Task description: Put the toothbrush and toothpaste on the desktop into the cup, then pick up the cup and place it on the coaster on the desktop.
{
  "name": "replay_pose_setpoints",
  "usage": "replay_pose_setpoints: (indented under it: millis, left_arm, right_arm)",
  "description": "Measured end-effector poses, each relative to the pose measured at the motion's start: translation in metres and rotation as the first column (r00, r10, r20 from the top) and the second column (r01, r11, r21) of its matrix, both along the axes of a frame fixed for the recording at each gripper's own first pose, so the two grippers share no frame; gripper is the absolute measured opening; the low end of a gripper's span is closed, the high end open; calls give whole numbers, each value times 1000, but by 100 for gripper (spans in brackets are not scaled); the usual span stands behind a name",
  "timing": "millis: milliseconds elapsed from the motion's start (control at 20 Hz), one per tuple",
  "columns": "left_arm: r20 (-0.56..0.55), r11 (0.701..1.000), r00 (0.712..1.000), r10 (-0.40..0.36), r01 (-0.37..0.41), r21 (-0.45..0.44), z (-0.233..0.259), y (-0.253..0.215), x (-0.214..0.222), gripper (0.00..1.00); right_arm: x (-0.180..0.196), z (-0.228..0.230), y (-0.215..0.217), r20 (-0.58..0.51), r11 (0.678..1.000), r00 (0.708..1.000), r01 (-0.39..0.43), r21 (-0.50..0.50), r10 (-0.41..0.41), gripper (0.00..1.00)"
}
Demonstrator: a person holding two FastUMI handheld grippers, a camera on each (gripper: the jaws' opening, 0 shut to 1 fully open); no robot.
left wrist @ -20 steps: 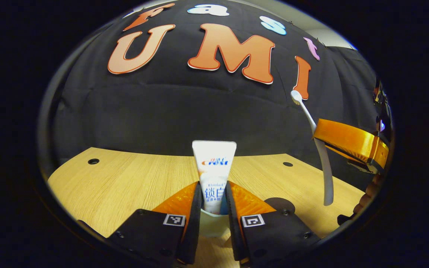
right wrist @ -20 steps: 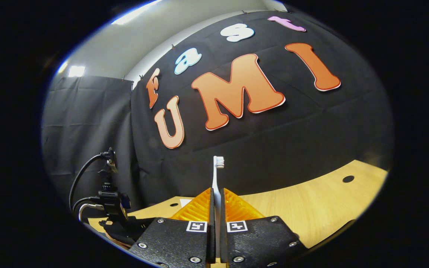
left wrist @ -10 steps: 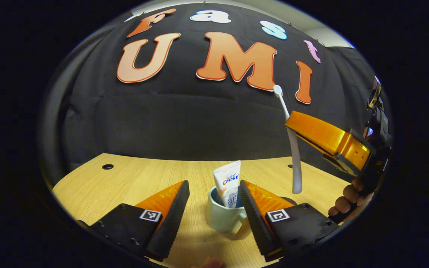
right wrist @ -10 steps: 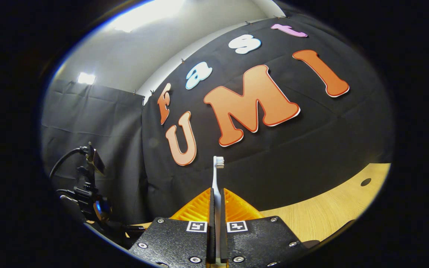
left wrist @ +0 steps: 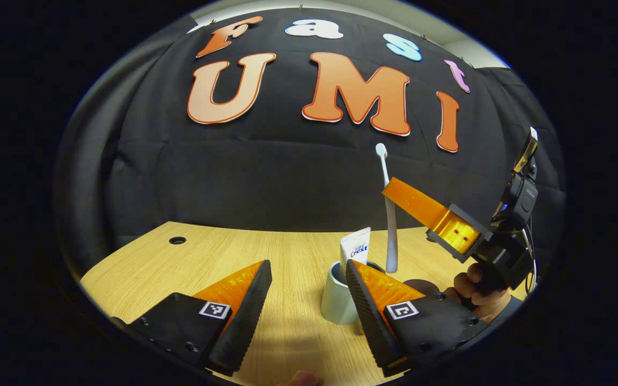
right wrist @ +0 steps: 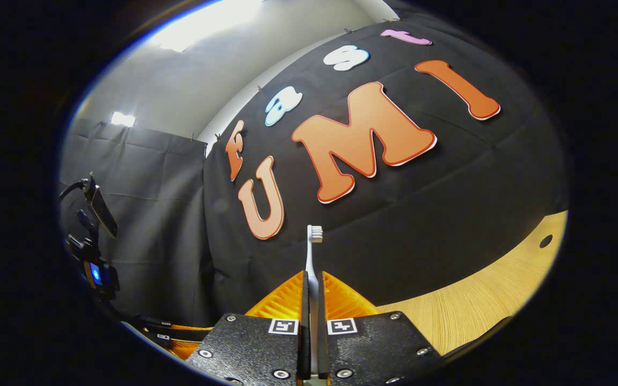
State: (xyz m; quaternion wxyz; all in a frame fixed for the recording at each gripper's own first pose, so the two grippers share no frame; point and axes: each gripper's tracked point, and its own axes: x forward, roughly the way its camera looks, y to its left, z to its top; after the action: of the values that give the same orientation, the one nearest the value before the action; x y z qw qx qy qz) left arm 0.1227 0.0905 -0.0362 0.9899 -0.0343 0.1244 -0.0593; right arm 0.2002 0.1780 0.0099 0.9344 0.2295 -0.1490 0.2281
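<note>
two orange fingers of the left gripper (left wrist: 309, 300) stand wide apart at the bottom of the left gripper view, grasping nothing, with bare wooden desktop (left wrist: 287, 338) between them. the cup (left wrist: 338, 297), pale and round, stands on the desktop just beyond those fingers, and the right-hand finger covers part of its side. the toothpaste (left wrist: 355, 250) stands inside the cup, leaning a little, its flat crimped end rising above the rim. behind the cup and a little to its right lies a dark round patch on the wood, which may be the coaster (left wrist: 421, 286) (too much of it is covered to be sure).

above the cup, slightly right of the toothpaste, hangs the toothbrush (left wrist: 388, 214), upright, head at the top, its lower end just over the cup's far rim and, as far as can be told, clear of it. the right gripper (left wrist: 395, 194) reaches in from the cup's right, clenched on the handle partway up, and a hand (left wrist: 475, 284) holds that gripper low beside the cup.

in the right gripper view, the right gripper (right wrist: 311, 300) has both orange fingers pressed flat against the toothbrush (right wrist: 312, 252), whose bristled head stands up past the fingertips against the black cloth wall (right wrist: 448, 203). a strip of desktop (right wrist: 480, 311) curves away to the toothbrush's right.
</note>
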Motion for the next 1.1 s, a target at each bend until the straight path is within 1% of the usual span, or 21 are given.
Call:
replay_pose_setpoints:
  millis: [150,400,600,700,850,950,1050,1100]
  left_arm:
    - [-7,1000,1000,15,-15,-8,-4,4,0,90]
    - [-46,999,999,0,-2,-32,-14,-7,0,90]
    - [-65,999,998,-26,24,-45,-13,-23,-3,90]
    - [-77,998,996,-37,33,-49,-12,-28,-3,90]
    - [-101,998,994,-49,45,-41,-12,-35,-8,90]
    - [-107,998,992,-59,57,-27,-6,-41,-11,90]
    - [-112,998,991,-67,67,-1,0,-47,-13,90]
    - [-114,998,991,-63,65,19,4,-49,-14,90]
  right_arm:
    - [6,-9,6,-19,1000,1000,-3,-9,3,5]
    - [12,-21,9,-61,999,998,-4,-41,2,7]
    - [-1,-31,9,-74,995,997,-19,-100,12,8]
    - [-7,-33,7,-96,994,995,-26,-105,16,9]
    - [-15,-32,-3,-118,995,993,-23,-99,12,13]
    - [-22,-32,-14,-128,994,992,-9,-111,-5,17]
    - [-29,-31,-23,-147,992,989,-2,-129,-17,22]
    - [-34,-31,-27,-166,990,986,-8,-138,-15,26]
